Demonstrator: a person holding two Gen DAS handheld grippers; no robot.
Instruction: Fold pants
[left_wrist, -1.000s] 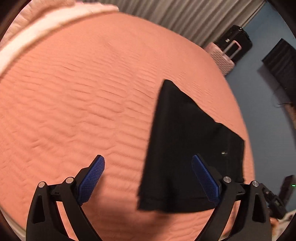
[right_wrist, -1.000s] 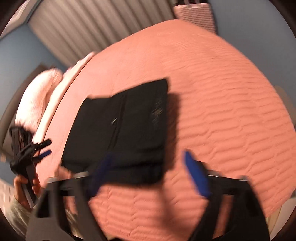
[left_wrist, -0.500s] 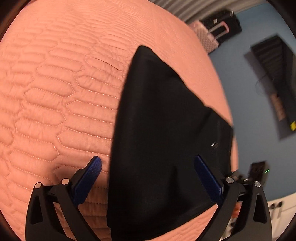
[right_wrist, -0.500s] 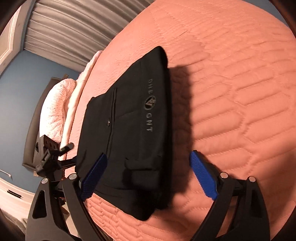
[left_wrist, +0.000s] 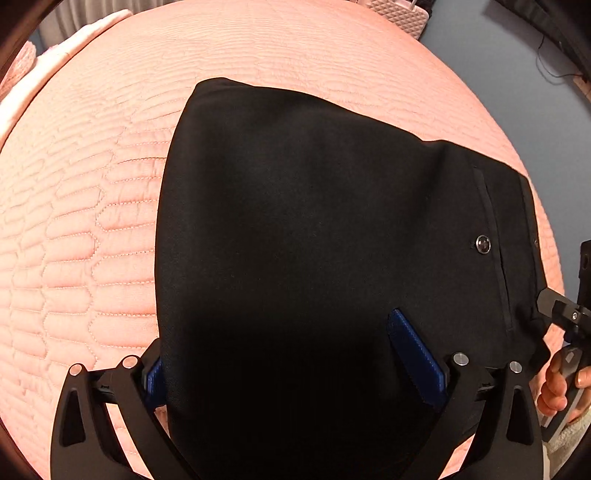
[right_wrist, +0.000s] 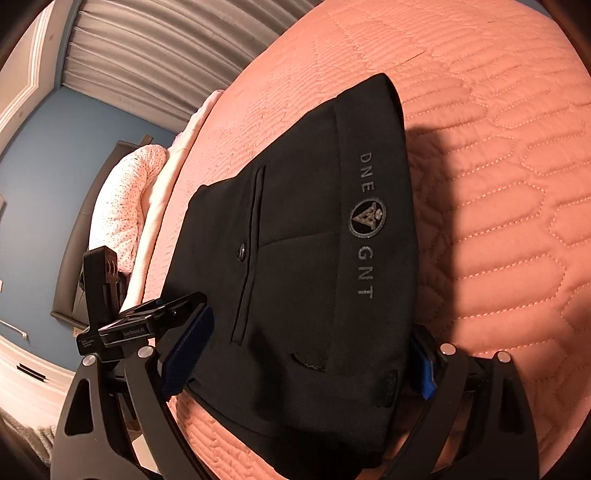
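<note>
The black pants (left_wrist: 314, 229) lie folded into a thick stack on the salmon quilted bed (left_wrist: 81, 221). In the right wrist view the pants (right_wrist: 306, 240) show a grey "DNE GNT" logo, a pocket slit and a button. My left gripper (left_wrist: 288, 354) is open, its blue pads astride the near edge of the stack, the left pad partly hidden by cloth. My right gripper (right_wrist: 299, 354) is open, its pads astride the waistband end. The left gripper also shows in the right wrist view (right_wrist: 147, 325).
White pillows (right_wrist: 125, 206) lie at the head of the bed, with grey curtains (right_wrist: 155, 55) behind. A pink suitcase (left_wrist: 399, 11) stands past the far edge. A hand (left_wrist: 557, 384) holds the right gripper at the bed's side.
Both grippers have come down and forward to the pants. Their open pads now straddle the stack's edges, where they earlier hovered short of it.
</note>
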